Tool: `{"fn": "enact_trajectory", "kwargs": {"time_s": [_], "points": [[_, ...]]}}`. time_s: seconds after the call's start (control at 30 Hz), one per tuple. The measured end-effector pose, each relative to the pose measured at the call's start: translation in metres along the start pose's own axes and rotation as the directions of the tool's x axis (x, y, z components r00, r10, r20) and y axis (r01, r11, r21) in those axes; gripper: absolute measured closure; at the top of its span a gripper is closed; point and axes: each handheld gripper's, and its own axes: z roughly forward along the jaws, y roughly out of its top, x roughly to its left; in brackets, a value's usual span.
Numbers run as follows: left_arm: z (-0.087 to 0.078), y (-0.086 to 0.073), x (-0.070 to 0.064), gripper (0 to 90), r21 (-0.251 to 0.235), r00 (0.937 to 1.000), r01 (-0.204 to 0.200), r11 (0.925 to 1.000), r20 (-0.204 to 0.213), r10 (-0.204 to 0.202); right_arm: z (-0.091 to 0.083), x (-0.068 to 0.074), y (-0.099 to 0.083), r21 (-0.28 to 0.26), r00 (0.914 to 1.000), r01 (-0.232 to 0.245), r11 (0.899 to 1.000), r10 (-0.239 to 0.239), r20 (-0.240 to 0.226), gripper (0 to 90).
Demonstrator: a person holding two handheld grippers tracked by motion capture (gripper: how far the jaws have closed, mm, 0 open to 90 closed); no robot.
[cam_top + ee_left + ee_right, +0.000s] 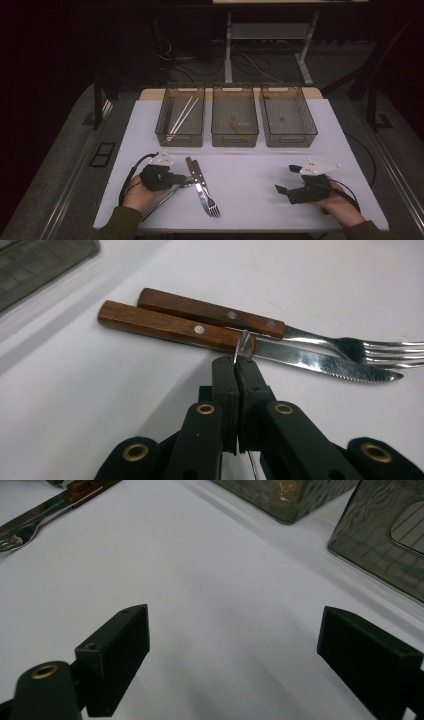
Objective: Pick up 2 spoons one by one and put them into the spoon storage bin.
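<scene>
**No readable writing**

No text, label, brand, number or sign can be read anywhere. The wooden handles of the steel knife (175,327) and fork (210,313) bear only plain metal rivets, and the three smoky clear plastic bins (235,116) along the white table's (250,180) far edge carry no legible marking.

Metal spoon (167,194) lies slanted on the table, its bowl end pinched upright; just beside a wood-handled knife (240,340).

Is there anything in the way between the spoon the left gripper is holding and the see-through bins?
Yes. The wooden-handled knife and wooden-handled fork lie side by side on the white table, right beside the left gripper, whose jaws pinch a thin metal spoon. Beyond them, nothing blocks the bins.
</scene>
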Motion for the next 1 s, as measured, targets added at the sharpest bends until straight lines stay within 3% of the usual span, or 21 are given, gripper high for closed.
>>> {"fn": "enact_trajectory", "kwargs": {"time_s": [0.3,0.67,0.83,1.0], "points": [[-0.006,0.012,0.004,88.3,-0.025,0.9985,0.037,0.999,-0.04,-0.038,0.001,0.002,0.0,0.005,1.0,0.007,1.0,-0.007,-0.002,13.2],[-0.009,0.038,0.008,88.3,-0.089,0.9988,0.014,0.996,-0.046,-0.018,0.004,0.001,-0.001,-0.025,0.999,-0.035,0.999,0.035,-0.03,13.2],[-0.009,0.053,0.006,88.3,-0.112,0.999,-0.007,0.9937,-0.046,0.002,0.005,0.002,-0.004,-0.007,0.9994,-0.027,1.0,0.027,-0.022,13.2],[-0.006,0.066,0.009,88.3,-0.135,0.9995,-0.013,0.9907,-0.03,0.009,0.002,-0.002,-0.006,-0.013,0.9987,-0.049,0.999,0.049,-0.012,13.2]]}}
